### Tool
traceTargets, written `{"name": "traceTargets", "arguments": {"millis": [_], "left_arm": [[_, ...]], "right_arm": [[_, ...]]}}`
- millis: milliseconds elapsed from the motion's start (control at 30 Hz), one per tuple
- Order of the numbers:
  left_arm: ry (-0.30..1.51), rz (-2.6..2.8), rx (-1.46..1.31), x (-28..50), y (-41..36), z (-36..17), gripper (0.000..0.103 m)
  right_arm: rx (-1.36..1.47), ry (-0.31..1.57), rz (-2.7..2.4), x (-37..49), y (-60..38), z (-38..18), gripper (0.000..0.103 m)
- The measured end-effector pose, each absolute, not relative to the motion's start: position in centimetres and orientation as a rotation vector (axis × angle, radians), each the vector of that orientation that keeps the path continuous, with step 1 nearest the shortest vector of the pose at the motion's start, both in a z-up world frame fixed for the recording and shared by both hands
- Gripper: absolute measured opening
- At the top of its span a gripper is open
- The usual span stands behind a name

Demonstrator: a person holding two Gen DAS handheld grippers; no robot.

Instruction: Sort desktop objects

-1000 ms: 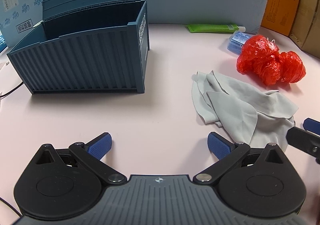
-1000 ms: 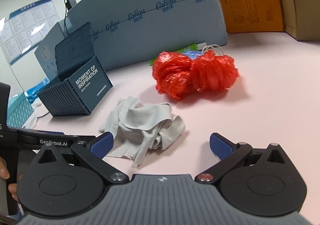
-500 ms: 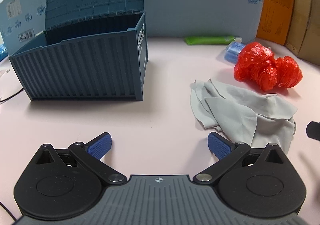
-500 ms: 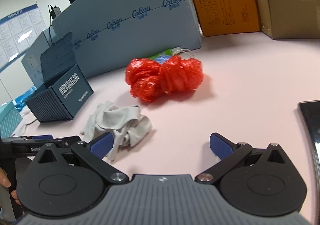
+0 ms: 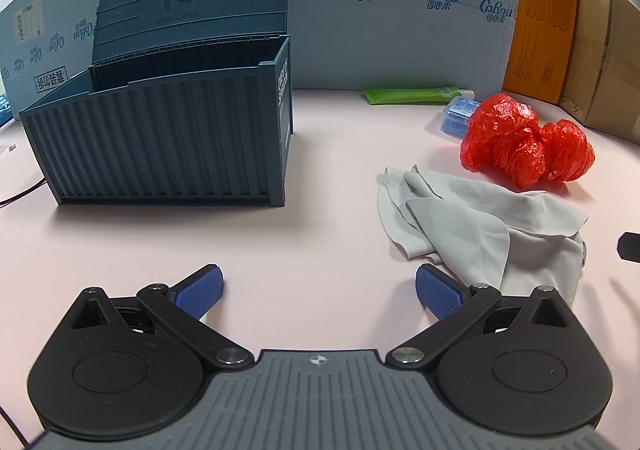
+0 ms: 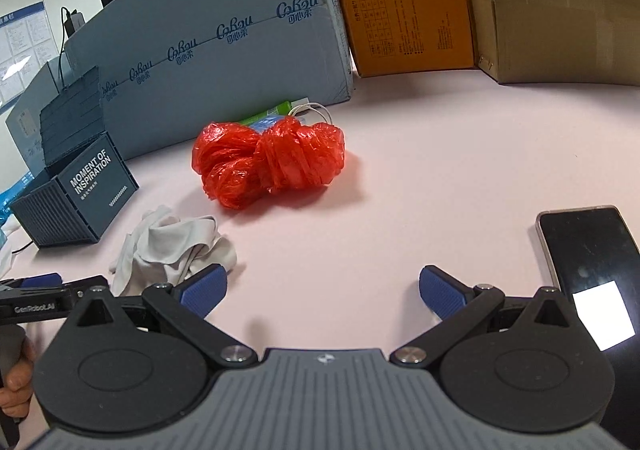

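Through the left wrist camera I see my left gripper (image 5: 318,290) with its jaws spread wide and nothing between them, only bare pink table (image 5: 328,178). The grey cloth (image 5: 480,230) lies crumpled ahead and to the right, its near edge just behind the right blue pad (image 5: 438,290); I cannot tell whether they touch. Beyond the cloth sits the red plastic bag (image 5: 524,138), bunched up, with a small blue pack (image 5: 458,114) and a green tube (image 5: 416,95) behind it by the blue cardboard wall. The dark blue container box (image 5: 168,146) stands open ahead to the left, lid up; its inside is hidden by the near wall. A dark shape at the right edge is cut off.

From the right wrist camera, my right gripper (image 6: 322,292) is likewise spread and empty over the table. The cloth lies just beyond its left pad (image 6: 204,290), the red bag farther ahead, the box well off to the left. A phone (image 6: 588,262) lies screen-up at the right, partly hidden by the gripper body. The left gripper's handle and some fingers (image 6: 16,390) show at the left edge.
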State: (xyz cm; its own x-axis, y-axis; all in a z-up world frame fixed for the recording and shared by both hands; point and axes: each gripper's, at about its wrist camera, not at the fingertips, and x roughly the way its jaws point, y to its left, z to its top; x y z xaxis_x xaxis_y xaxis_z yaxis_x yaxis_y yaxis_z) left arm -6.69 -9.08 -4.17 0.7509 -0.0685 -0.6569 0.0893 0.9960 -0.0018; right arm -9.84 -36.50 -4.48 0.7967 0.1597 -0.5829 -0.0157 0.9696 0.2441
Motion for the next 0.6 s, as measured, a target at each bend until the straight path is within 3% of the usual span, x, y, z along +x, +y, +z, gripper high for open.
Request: {"name": "traceTargets", "arguments": {"millis": [600], "left_arm": [[0.708, -0.085, 0.015, -6.8, -8.9, -4.2, 0.103]], "right_arm": [[0.098, 0.74, 0.259, -4.3, -36.9, -4.1, 0.103]]}}
